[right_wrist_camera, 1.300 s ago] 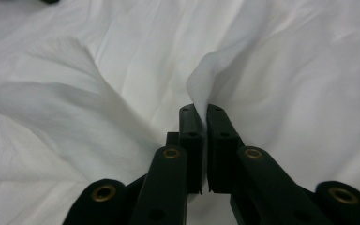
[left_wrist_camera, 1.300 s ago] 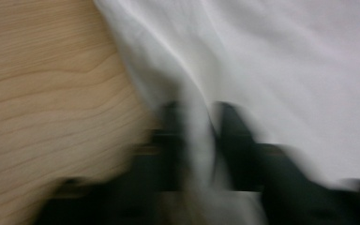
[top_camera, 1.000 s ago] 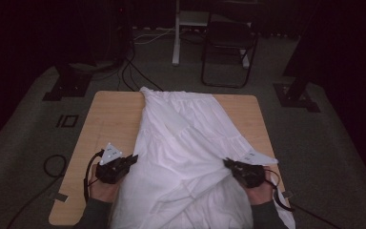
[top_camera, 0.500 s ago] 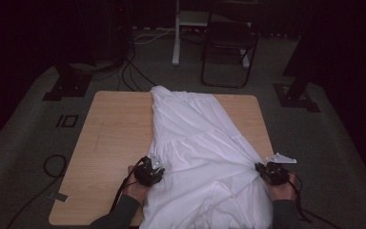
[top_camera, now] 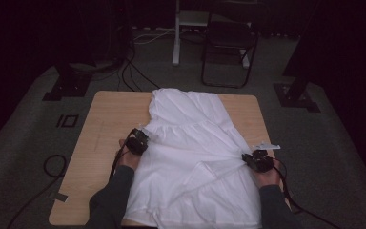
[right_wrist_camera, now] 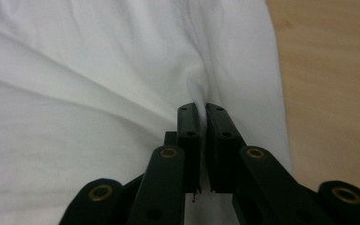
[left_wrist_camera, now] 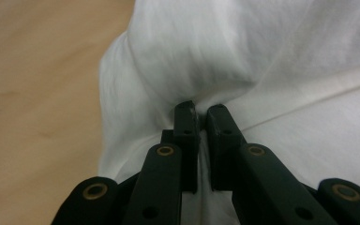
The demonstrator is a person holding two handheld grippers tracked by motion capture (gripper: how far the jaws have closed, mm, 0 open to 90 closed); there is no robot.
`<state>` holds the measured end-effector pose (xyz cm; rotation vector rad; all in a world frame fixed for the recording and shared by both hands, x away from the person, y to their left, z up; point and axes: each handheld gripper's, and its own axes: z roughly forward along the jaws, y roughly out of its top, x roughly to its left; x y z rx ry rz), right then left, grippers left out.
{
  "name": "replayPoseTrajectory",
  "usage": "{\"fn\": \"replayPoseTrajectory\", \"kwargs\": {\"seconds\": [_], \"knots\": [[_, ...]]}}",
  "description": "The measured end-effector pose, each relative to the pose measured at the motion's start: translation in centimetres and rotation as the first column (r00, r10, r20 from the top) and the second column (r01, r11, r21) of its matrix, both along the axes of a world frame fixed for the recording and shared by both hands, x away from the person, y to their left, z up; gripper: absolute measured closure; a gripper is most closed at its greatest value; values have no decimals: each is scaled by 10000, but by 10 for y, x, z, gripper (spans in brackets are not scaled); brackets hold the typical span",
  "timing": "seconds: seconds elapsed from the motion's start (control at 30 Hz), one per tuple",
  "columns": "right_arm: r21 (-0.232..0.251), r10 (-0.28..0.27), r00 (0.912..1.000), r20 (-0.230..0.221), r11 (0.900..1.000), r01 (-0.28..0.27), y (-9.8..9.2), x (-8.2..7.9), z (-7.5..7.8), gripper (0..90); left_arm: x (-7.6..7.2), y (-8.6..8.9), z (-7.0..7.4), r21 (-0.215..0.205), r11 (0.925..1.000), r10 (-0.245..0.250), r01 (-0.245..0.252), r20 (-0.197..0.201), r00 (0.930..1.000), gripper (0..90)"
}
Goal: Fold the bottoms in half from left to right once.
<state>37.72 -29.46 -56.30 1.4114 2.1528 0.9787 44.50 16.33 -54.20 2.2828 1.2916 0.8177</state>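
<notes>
Both hands have pulled the white garment (top_camera: 195,157) down the surface (top_camera: 109,119); left gripper (left_wrist_camera: 201,108) and right gripper (right_wrist_camera: 200,108) each clench a pinch of its fabric, spreading it flatter.

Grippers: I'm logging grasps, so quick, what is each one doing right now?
Left gripper: closed, pinching a fold of the white garment.
Right gripper: closed, pinching the same garment at its other side.

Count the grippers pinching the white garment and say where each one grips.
2. The left gripper is shut on the white garment at its left edge; the right gripper is shut on its right edge, nearer the person.
</notes>
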Motion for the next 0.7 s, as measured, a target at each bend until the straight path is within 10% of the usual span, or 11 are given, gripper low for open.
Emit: {"fn": "replayPoseTrajectory", "kwargs": {"seconds": [0.3,0.37,0.53,0.7], "knots": [[-242,-325,9993,193,9992,330,25,37,2,830,28,14,2,-636,9938,915,-912,15,9958,787],[-392,-474,9989,43,9981,476,25,41,4,678,24,17,2,-812,9935,805,-794,100,9967,639],[-353,-571,9966,602,9976,593,33,25,23,456,-12,36,19,-2231,9741,507,-378,523,9973,546],[83,836,9859,1453,9963,-857,66,-11,50,379,-60,46,36,-2880,9572,34,267,1037,9946,515]]}}
